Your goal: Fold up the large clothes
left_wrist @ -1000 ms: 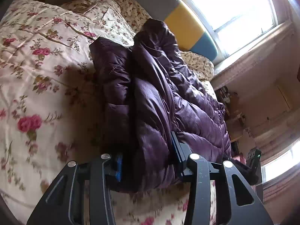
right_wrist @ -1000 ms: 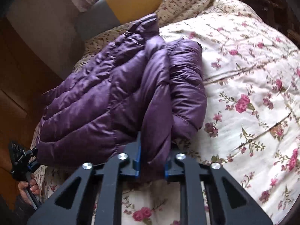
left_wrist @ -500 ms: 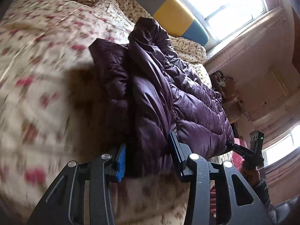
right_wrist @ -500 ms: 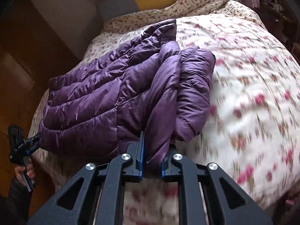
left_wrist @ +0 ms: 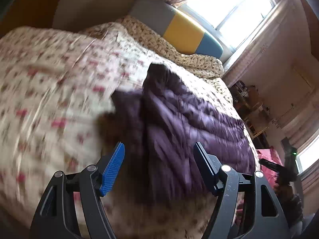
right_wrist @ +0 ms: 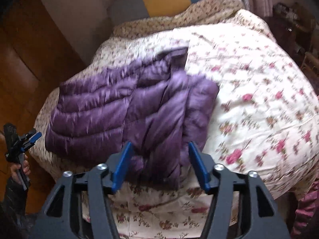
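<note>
Lying folded on the bed [right_wrist: 259, 91], the purple jacket [right_wrist: 123, 111] sits beyond both opening tongs [right_wrist: 159, 159].

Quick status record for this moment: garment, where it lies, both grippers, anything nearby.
garment: purple puffer jacket, folded over on itself
surface: floral quilt on a bed
left gripper: jaws opening, pads clear of the jacket
right gripper: jaws opening, pads clear of the jacket, jacket's near edge lies beyond them
held: nothing in either gripper
background: grey, yellow and blue headboard, bright window
image quality: motion blur in both views
</note>
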{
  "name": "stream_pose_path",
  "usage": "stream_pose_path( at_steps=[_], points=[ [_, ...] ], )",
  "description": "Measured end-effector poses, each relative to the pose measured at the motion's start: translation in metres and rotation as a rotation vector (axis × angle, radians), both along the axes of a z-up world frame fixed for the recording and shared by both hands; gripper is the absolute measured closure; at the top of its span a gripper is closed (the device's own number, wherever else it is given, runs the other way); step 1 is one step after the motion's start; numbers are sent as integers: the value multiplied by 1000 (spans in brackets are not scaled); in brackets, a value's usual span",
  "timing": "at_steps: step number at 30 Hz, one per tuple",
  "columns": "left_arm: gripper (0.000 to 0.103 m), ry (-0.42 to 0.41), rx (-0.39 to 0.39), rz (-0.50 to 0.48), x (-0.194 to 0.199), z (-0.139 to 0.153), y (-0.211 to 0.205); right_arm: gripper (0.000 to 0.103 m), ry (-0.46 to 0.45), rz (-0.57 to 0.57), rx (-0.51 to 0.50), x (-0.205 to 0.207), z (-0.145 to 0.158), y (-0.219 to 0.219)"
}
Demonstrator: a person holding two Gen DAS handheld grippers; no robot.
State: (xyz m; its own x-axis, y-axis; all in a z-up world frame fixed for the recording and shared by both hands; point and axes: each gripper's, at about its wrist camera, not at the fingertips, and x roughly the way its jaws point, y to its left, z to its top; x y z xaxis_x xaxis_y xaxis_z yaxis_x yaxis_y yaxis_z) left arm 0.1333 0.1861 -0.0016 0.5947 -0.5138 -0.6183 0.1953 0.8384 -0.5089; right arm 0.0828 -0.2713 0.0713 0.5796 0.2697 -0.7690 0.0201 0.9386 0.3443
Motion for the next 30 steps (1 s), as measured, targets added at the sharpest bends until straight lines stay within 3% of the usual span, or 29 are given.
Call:
stream_pose_path(
  at_steps=[5, 6, 8, 11, 16, 18, 20, 21, 23, 25, 30],
  points=[
    [33, 26, -19, -36, 55, -7, -18, 36, -19, -97, 8, 40, 2, 0],
    [33, 32, 9, -11, 65, -10, -19, 36, -8, -112, 7, 45, 0, 0],
    [33, 61, -11, 7, 73, -15, -16, 35, 31, -163, -38, 52, -5, -2],
    [33, 72, -88, 0, 61, -18, -6, 23, 43, -132, 35, 41, -12, -8],
    [33, 113, -185, -73, 18, -32, 2, 21, 103, -104, 114, 27, -41, -9],
    [33, 130, -198, -101, 6, -38, 0, 26, 121, -102, 116, 28, -48, -6],
    [36, 158, -216, -119, -7, -49, -3, 40, 118, -94, 106, 30, -53, -3],
    [40, 164, -217, -123, -12, -52, -3, 46, 114, -91, 107, 29, -55, -2],
    [61, 167, -218, -131, -19, -55, -6, 63, 98, -73, 93, 30, -53, 1],
    [72, 170, -236, -152, -27, -57, -9, 72, 80, -60, 73, 30, -49, 1],
    [77, 176, -222, -189, -48, -53, -18, 78, 65, -49, 48, 32, -44, -4]
  ],
)
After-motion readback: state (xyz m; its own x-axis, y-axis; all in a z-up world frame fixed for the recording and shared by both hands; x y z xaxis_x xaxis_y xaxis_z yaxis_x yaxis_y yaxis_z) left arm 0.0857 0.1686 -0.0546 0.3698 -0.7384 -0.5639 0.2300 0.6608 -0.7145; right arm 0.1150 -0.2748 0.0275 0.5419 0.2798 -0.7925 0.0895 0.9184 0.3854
